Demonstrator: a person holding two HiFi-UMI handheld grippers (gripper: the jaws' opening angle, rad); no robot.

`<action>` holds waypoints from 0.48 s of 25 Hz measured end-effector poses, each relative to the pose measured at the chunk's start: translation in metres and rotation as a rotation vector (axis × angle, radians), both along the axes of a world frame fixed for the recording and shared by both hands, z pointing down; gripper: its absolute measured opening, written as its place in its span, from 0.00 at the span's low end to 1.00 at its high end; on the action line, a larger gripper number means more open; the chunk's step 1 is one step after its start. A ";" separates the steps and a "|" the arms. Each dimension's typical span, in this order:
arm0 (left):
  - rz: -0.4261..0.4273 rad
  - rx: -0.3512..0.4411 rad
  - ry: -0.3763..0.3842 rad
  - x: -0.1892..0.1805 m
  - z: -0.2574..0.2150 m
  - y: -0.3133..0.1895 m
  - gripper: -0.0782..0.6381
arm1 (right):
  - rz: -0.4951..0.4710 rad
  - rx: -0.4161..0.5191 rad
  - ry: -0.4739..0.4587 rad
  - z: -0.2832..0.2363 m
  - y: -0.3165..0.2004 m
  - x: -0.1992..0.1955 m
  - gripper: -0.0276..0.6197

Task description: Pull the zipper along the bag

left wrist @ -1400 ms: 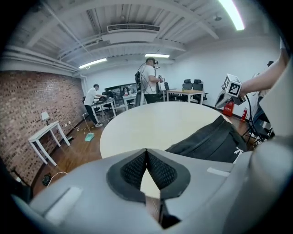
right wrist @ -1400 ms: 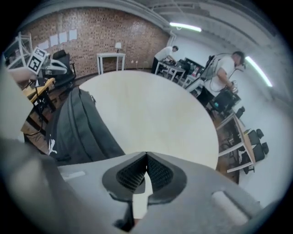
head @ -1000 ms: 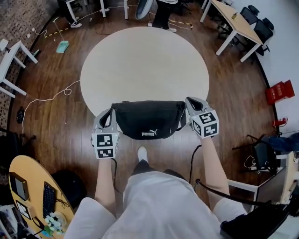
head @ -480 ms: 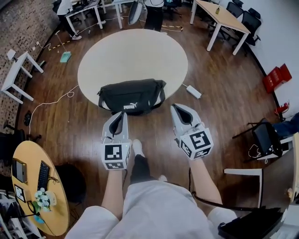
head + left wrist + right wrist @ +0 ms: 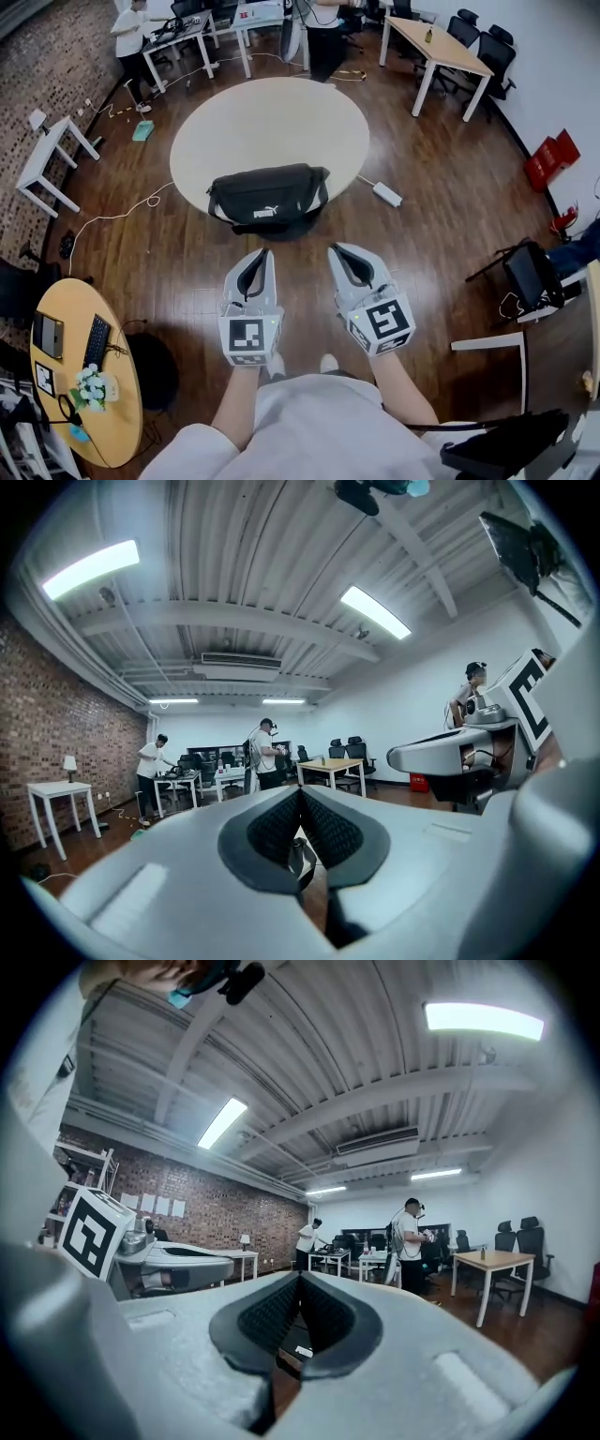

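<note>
A black waist bag (image 5: 269, 199) with a white logo lies on the near edge of a round pale table (image 5: 272, 117). Both grippers hang in the air short of the table, side by side and apart from the bag. My left gripper (image 5: 260, 255) is shut with nothing in it; its ribbed pads (image 5: 323, 829) meet, and a strip of the bag (image 5: 302, 853) shows low behind them. My right gripper (image 5: 336, 251) is shut and empty too, pads (image 5: 328, 1314) pressed together, the bag (image 5: 298, 1346) far beyond. Each gripper view shows the other gripper at its side.
A white power strip (image 5: 386, 194) lies on the wood floor right of the table. A small wooden round table (image 5: 122, 412) with a keyboard stands at lower left, a dark bag (image 5: 155, 370) beside it. Desks, chairs and people fill the back of the room.
Both grippers have left the bag's two ends and drawn back toward the person, rising. The bag stays on the table's near edge. The view has backed away from the table.
</note>
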State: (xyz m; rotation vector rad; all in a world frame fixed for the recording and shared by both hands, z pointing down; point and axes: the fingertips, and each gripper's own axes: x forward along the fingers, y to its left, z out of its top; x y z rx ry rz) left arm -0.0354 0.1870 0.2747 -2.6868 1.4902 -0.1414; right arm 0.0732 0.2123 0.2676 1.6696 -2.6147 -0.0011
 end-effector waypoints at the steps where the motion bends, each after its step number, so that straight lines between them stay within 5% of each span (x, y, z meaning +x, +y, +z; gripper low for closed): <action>1: 0.003 0.010 -0.001 -0.004 -0.003 0.002 0.13 | 0.007 0.007 -0.006 -0.003 0.002 -0.004 0.03; 12: -0.028 0.045 0.003 -0.066 -0.012 -0.005 0.13 | 0.022 0.040 0.029 -0.013 -0.006 -0.058 0.03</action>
